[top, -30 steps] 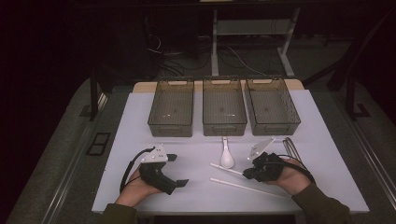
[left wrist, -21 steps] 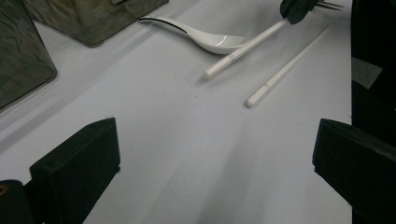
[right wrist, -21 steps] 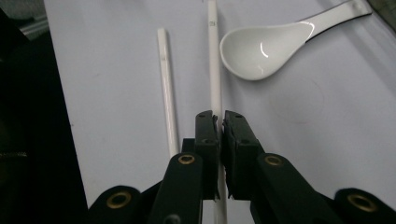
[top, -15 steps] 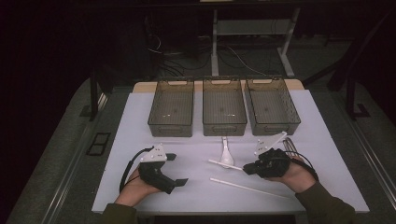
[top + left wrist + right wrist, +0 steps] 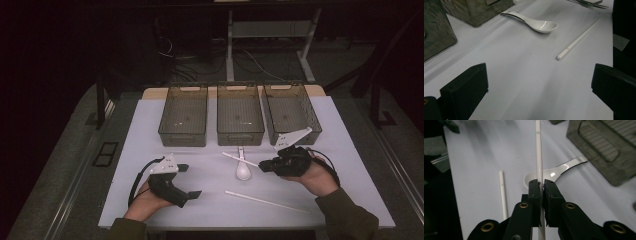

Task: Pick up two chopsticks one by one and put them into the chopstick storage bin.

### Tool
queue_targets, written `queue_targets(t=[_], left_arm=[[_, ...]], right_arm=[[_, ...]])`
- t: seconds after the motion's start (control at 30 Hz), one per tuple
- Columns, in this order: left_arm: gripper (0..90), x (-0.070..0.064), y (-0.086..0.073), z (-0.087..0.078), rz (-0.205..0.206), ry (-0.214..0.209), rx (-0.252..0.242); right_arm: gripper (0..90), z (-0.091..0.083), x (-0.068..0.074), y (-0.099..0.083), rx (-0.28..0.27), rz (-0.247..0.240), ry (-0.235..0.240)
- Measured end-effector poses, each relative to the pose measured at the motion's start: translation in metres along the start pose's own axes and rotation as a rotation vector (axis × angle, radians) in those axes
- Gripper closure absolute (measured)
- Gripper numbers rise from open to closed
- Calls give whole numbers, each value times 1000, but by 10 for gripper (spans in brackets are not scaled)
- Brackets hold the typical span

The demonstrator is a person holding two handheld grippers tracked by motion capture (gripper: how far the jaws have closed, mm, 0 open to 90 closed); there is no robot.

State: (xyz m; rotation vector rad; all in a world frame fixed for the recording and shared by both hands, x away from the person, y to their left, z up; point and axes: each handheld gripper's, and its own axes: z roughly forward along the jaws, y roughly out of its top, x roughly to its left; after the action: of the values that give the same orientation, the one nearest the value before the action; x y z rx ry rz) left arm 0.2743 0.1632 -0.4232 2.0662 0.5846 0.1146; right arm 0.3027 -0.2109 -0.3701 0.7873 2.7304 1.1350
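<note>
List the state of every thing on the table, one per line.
Right gripper: shut on held chopstick.
Held chopstick: clamped, lifted over the spoon.
Left gripper: open, holding nothing.
Loose chopstick: flat on the table.
Spoon: lying bowl up.
Three bins: upright, look empty.
</note>
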Motion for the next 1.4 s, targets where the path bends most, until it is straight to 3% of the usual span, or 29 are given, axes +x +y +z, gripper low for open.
queue_targets(t=[0.4,0.67,1.0,1.4], left_arm=[[1,0,1,0,8,2,-13],[1,-1,2,0,8,-4,-17],[1,-2,3,1,4,-12,-20],[1,-2,3,1,10,-20,-28]], right_arm=[[846,-4,-17,28,-41,54,-48],[847,8,-28,57,-57,71,-65],[846,34,-40,97,-84,91,-84],[846,81,-46,150,-40,128,-124]])
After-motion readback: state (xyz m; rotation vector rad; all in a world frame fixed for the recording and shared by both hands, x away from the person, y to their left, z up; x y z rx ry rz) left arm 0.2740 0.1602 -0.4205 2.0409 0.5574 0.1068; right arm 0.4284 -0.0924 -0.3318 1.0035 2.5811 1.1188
